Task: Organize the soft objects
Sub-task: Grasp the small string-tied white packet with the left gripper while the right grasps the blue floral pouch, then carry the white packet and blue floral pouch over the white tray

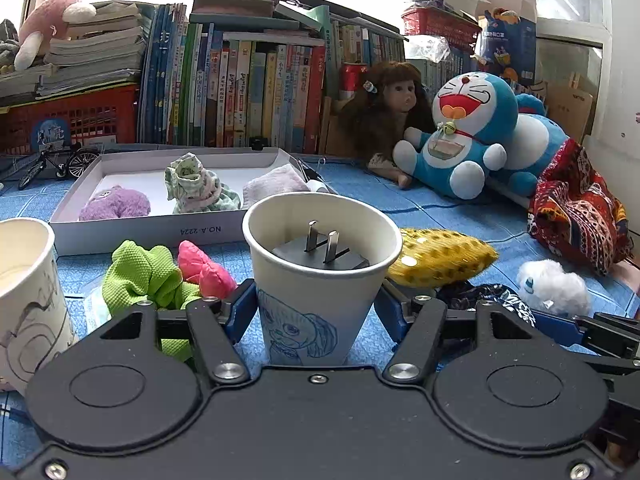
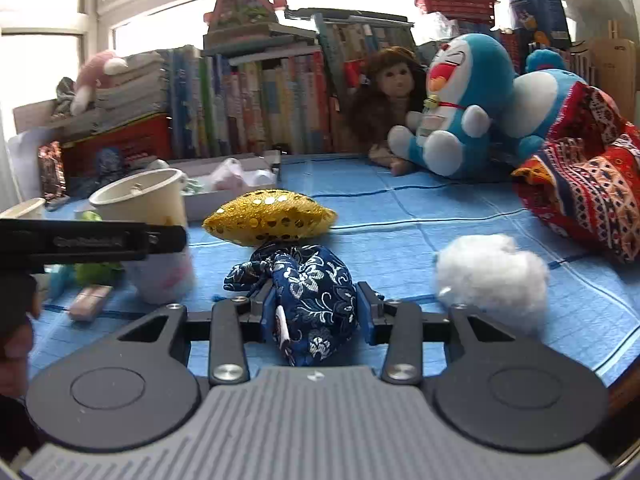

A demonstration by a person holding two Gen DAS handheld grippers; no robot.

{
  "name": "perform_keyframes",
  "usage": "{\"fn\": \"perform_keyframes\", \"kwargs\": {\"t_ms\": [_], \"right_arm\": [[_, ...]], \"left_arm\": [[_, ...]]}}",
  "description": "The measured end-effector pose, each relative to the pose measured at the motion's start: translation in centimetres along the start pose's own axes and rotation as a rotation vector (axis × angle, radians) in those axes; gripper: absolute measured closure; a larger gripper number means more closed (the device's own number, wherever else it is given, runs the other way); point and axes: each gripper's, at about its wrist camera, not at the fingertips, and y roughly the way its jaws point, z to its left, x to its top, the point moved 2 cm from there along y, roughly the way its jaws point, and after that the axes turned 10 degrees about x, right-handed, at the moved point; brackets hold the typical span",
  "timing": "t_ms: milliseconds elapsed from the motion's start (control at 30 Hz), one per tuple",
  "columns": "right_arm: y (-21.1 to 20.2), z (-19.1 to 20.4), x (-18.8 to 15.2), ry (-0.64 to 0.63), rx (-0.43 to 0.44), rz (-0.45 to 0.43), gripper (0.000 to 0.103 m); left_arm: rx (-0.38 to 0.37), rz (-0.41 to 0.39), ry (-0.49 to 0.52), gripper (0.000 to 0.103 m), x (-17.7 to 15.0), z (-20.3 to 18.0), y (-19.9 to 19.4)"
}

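My left gripper (image 1: 316, 308) is shut on a white paper cup (image 1: 320, 280) with a blue drawing; a black plug (image 1: 320, 254) lies inside it. In the right wrist view my right gripper (image 2: 316, 314) is shut on a dark blue floral pouch (image 2: 308, 296) that rests on the blue cloth, with a pad against each side. A gold sequin cushion (image 2: 270, 218) lies just beyond the pouch, and a white cotton tuft (image 2: 492, 276) lies to its right. A green cloth (image 1: 140, 276) and a pink soft piece (image 1: 204, 268) lie left of the cup.
A white box (image 1: 160, 232) behind the cup holds a purple plush (image 1: 116, 204), a floral cloth (image 1: 196, 188) and a pink towel (image 1: 272, 188). A second paper cup (image 1: 28, 292) stands far left. A doll (image 1: 392, 112), blue plush toys (image 1: 464, 136), a red patterned cloth (image 1: 576, 216) and books line the back.
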Motion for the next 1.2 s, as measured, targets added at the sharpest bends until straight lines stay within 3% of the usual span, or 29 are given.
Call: {"fn": "perform_keyframes", "kwargs": {"t_ms": [167,300,567,867,1000,1200], "right_arm": [[-0.3,0.9,0.2,0.013,0.048,-0.003,0.058],[-0.2,1.7,-0.4,0.012,0.063,0.018,0.058],[-0.1,3.7,-1.5,0.013,0.115,0.056,0.058],[0.2,5.5,-1.8,-0.029,0.127,0.069,0.057],[0.2,5.6,-1.7,-0.022,0.133,0.072,0.057],[0.0,5.8,-1.5,-0.005,0.142,0.071,0.057]], "left_arm": [[0.008,-0.048,0.035,0.04,-0.4,0.4,-2.0],[0.035,-0.103,0.08,0.033,-0.9,0.8,-4.0],[0.088,-0.011,0.045,0.035,-3.1,3.7,-4.7],[0.117,0.06,0.023,0.057,-4.6,4.6,-3.3],[0.134,0.056,0.025,0.08,-4.5,4.7,-3.1],[0.129,0.052,0.028,0.08,-4.5,4.7,-3.7]]}}
